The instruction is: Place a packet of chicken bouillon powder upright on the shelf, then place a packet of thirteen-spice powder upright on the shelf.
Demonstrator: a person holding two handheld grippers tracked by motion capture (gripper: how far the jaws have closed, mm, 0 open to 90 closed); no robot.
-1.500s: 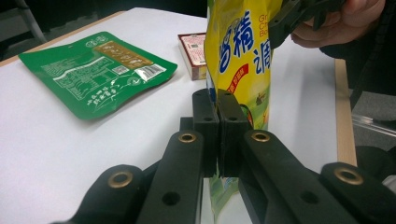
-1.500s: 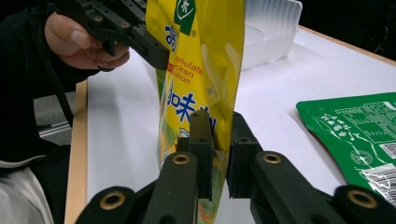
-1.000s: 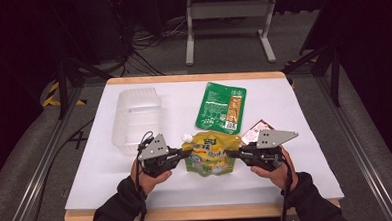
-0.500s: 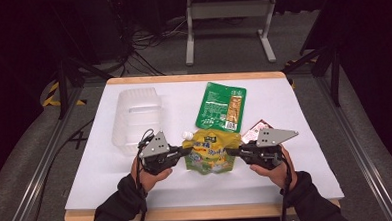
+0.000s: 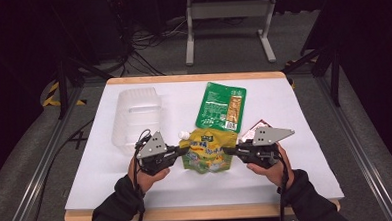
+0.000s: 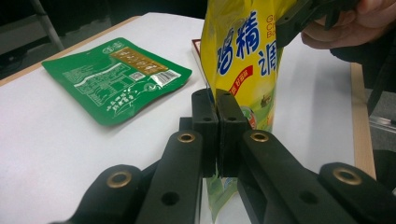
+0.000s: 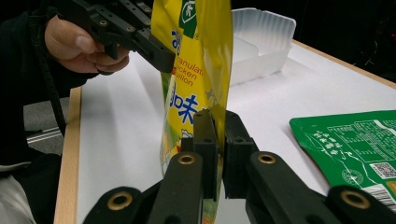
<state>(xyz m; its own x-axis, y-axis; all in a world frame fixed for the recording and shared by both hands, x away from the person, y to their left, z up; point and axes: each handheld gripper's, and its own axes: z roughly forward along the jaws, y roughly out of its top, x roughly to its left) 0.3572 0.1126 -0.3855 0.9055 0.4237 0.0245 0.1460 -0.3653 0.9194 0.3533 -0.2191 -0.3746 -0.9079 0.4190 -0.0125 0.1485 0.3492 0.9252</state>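
On the counter [image 5: 112, 189] the tub [image 5: 136, 115] at far left sits unfilled, the green pack [image 5: 221, 105] lies untouched beyond, and the yellow pouch [image 5: 208, 150] hangs near centre, lifted but unplaced, left claw [image 5: 184, 150] and right claw [image 5: 228, 150] each clamped on a side edge.

Dark room, grey floor [image 5: 301, 41], cables [image 5: 146, 40]

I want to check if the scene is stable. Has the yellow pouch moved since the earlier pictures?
No. In the high view the yellow pouch sits just below the green packet as before, clamped at its sides by the left gripper and right gripper.
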